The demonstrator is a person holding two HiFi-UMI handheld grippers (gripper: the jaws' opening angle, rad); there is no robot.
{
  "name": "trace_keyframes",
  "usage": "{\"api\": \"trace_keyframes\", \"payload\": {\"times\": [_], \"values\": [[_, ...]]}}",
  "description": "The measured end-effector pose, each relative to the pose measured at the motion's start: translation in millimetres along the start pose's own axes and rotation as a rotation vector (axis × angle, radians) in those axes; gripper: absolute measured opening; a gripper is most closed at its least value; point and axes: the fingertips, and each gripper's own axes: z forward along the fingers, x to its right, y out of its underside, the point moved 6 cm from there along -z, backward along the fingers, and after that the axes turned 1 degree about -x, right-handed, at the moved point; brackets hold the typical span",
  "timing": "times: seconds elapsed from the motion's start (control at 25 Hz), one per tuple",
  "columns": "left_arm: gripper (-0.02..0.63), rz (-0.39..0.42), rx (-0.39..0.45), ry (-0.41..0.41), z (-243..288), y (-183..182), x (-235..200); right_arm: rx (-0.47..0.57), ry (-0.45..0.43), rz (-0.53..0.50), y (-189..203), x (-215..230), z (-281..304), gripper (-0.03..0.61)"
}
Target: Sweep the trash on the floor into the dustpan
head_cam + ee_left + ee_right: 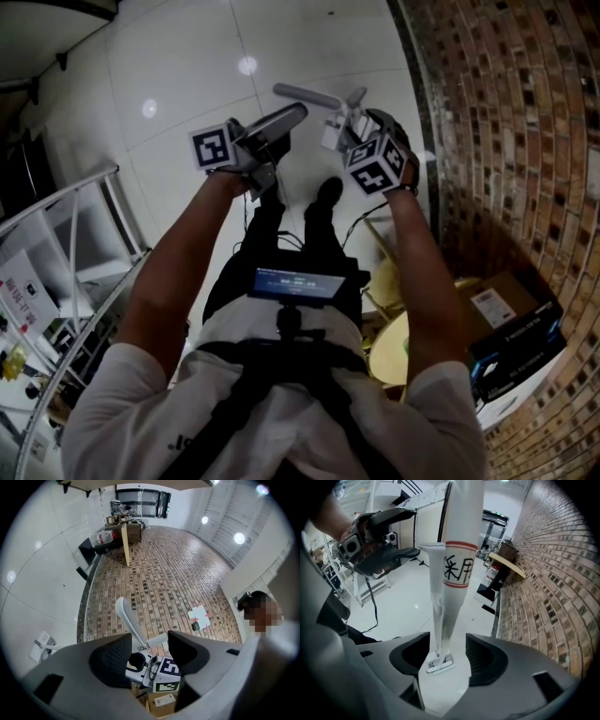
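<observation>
Right gripper view: my right tool (446, 648) gapes around the white handle (457, 541), seemingly not touching it; my left tool (150, 644) is open near that handle.

Matt grey right claw (447, 645), a smooth white plastic handle (457, 550) between its jaws; beyond, glossy floor tiles (405, 609), rough brick wall (555, 588).

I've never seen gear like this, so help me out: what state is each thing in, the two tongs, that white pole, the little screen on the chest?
left tongs: open, empty.
right tongs: open, clamping nothing.
white pole: upright, loose between the right tongs.
chest screen: lit.
</observation>
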Motion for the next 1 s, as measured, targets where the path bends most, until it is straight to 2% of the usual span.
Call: {"api": "trace_keyframes", "payload": {"times": [0.16,0.48,0.64,0.8,0.92,1.0], "values": [[0.229,0.012,-0.002,0.008,-6.1,-0.5,8.6,0.001,0.009,0.038,9.3,2.2,-8.4,0.264],[0.229,0.035,0.008,-0.019,-35.1,2.2,19.2,0.000,0.045,0.152,28.7,-0.9,-30.8,0.264],[0.222,0.056,-0.003,-0.017,-44.5,2.9,27.8,0.034,0.063,0.277,36.5,0.7,-42.5,0.264],[0.159,0.095,-0.017,-0.003,-51.3,3.3,39.7,0.079,0.080,0.404,38.7,1.3,-59.2,0.264],[0.081,0.134,-0.039,0.010,-55.4,3.9,48.8,0.085,0.107,0.447,40.7,-4.5,-71.4,0.201],[0.043,0.156,-0.054,0.023,-57.2,4.0,55.5,0.086,0.134,0.470,41.9,-9.8,-79.5,0.129]]}}
